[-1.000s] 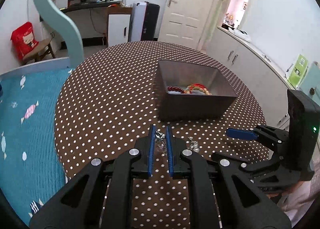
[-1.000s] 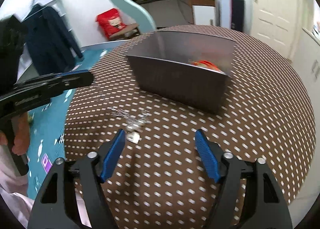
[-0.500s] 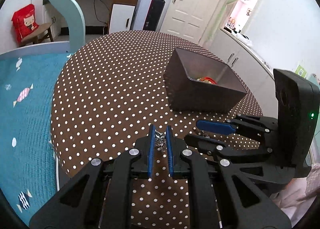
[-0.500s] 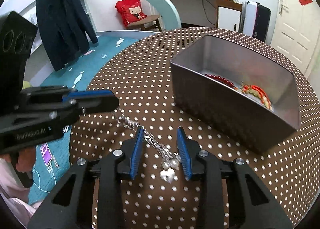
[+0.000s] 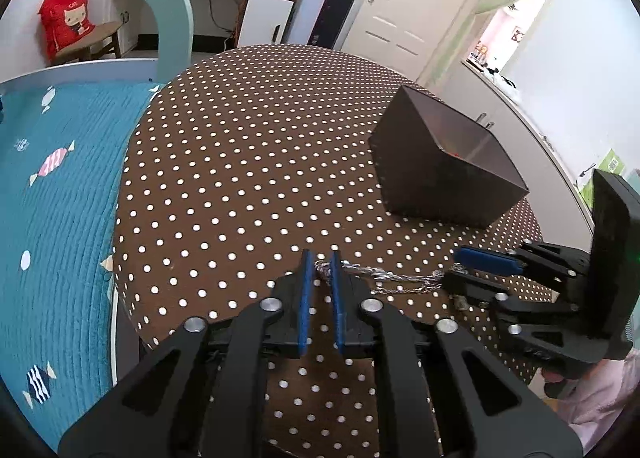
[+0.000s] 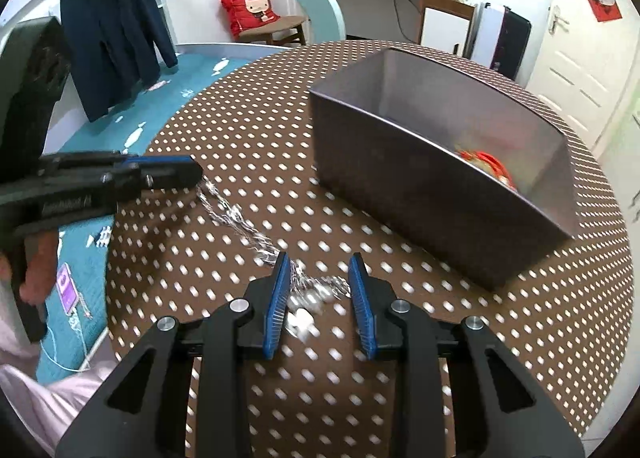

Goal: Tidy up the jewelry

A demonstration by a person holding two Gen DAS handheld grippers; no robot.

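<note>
The silver chain (image 6: pixel 236 218) is stretched from the left gripper (image 5: pixel 320 264), which pinches one end, to between the spread fingers of the right gripper (image 6: pixel 320 270); the grey box (image 6: pixel 440 162), holding red-orange jewelry (image 6: pixel 486 162), stands beyond, to the right.

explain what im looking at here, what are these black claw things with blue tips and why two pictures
They are hand-held grippers: a person holds one in each hand, each carrying a fisheye camera looking along its fingers. One picture comes from the left gripper, the other from the right gripper. The left one pinches one end of a silver chain that stretches across the polka-dot table. The right one is open around the chain's other end, not gripping it. Nearby stands a grey box holding red and orange jewelry.
</note>
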